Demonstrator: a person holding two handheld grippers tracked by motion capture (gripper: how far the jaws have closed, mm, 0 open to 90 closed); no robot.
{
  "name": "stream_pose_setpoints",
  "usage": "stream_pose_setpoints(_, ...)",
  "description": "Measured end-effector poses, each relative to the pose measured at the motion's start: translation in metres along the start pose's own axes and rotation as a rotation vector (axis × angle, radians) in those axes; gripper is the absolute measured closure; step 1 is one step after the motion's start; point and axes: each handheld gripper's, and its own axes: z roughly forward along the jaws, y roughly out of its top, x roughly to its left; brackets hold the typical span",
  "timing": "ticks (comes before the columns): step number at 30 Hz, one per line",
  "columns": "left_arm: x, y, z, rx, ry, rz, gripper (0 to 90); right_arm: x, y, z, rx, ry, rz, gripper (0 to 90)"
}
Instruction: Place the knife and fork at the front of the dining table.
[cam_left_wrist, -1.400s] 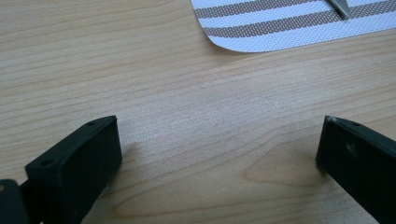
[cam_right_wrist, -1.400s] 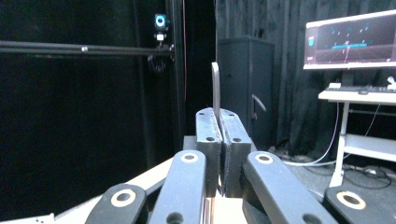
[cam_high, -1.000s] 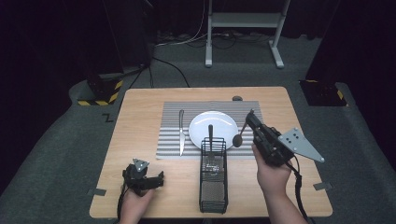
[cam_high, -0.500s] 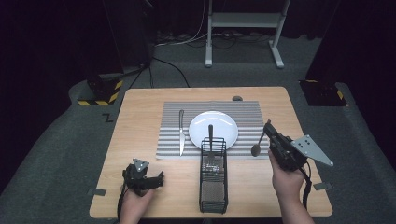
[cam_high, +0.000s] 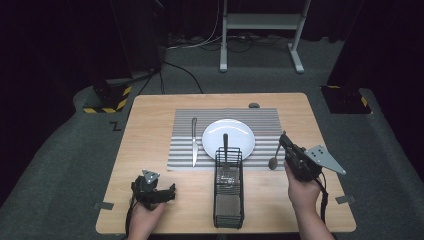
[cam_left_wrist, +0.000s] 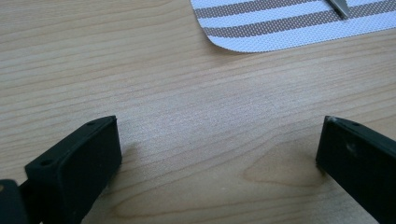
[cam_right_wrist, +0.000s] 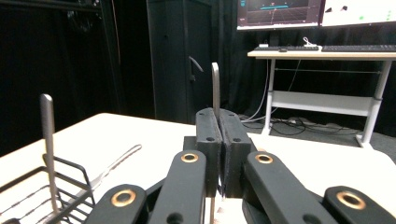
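1. spoon (cam_high: 276, 154) was what we had in hand: it hung from the right gripper (cam_high: 286, 144) over the right edge of the striped placemat (cam_high: 260, 117), just right of the white plate (cam_high: 229, 135), bowl end down and near the mat. in the right gripper view its handle (cam_right_wrist: 215, 88) stood up between jaws pressed tight together on it.
2. we judged the pinch narrow, on a thin smooth handle, so the spoon could swivel or slide out if we tilted the wrist while lowering.
3. if we let go before the bowl rested on the mat, it could bounce and end up crooked or half off the mat.
4. a drift to the left could knock the spoon on the plate rim or on the black wire caddy (cam_high: 228, 187), where a fork (cam_high: 225, 145) stood upright.
5. the left gripper (cam_high: 152, 189) rested on the wooden table (cam_high: 150, 130) at the near left, jaws wide apart with nothing between them, well clear of the knife (cam_high: 194, 141), so we saw little risk there.
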Motion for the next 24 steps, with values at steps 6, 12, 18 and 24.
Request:
stream_pose_setpoints(6, 0.000, 0.000, 0.000, 0.000, 0.000, 0.000, 0.1, -0.002, -0.009, 0.014, 0.032, 0.000, 0.019, 88.5)
stream_pose_setpoints(12, 0.000, 0.000, 0.000, 0.000, 0.000, 0.000, 0.1, -0.002, -0.011, 0.021, 0.034, 0.003, 0.023, 88.5)
stream_pose_setpoints(18, 0.000, 0.000, 0.000, 0.000, -0.001, 0.002, 0.1, 0.000, -0.015, 0.031, 0.053, -0.002, 0.024, 88.4)
stream_pose_setpoints(24, 0.000, 0.000, 0.000, 0.000, -0.001, 0.001, 0.1, -0.003, -0.019, 0.041, 0.073, -0.002, 0.021, 88.5)
